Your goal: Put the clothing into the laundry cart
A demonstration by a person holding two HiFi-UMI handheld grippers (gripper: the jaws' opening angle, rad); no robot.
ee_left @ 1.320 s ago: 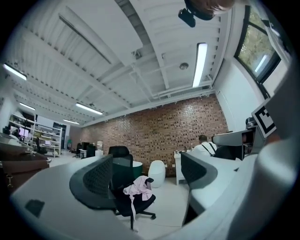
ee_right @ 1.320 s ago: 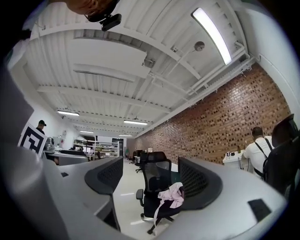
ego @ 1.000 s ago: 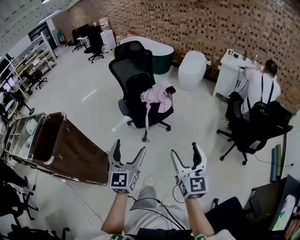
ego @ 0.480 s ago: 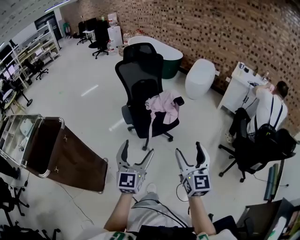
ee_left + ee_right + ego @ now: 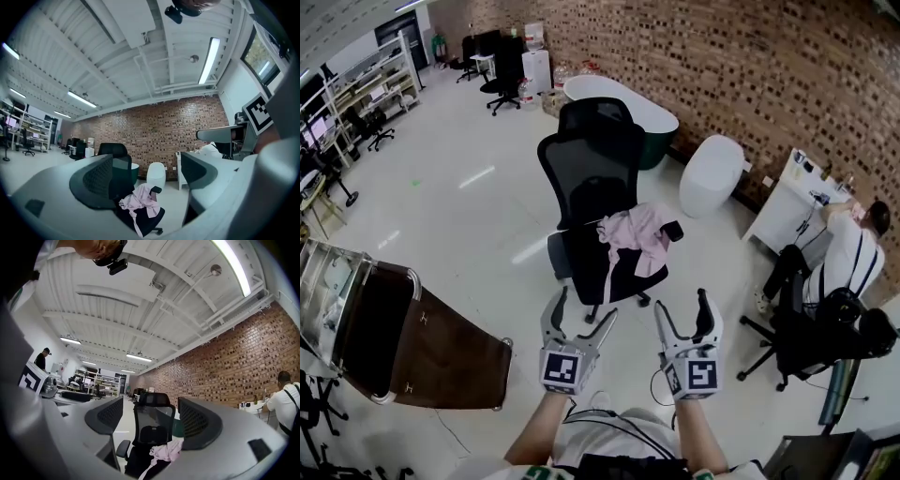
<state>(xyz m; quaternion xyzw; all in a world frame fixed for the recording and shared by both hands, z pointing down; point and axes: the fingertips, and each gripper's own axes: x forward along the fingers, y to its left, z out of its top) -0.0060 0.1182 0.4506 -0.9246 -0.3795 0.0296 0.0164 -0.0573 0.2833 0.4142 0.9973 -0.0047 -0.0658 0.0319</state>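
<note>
A pink garment (image 5: 637, 236) lies crumpled on the seat and armrest of a black office chair (image 5: 597, 187); it shows as the pink garment (image 5: 140, 198) in the left gripper view and the pink garment (image 5: 165, 450) in the right gripper view. The brown laundry cart (image 5: 398, 342) with a metal rim stands at the left. My left gripper (image 5: 582, 314) and right gripper (image 5: 683, 308) are held side by side short of the chair, both open, nothing between the jaws.
A dark green bathtub (image 5: 623, 103) and a white rounded tub (image 5: 712, 175) stand behind the chair by the brick wall. A person (image 5: 847, 253) sits at a white desk at the right, near another black chair (image 5: 806, 342). Shelving (image 5: 366, 80) lines the far left.
Both grippers have moved forward toward the chair with the pink garment, which now appears closer. The laundry cart has slid further left and back in the head view. Jaws unchanged.
</note>
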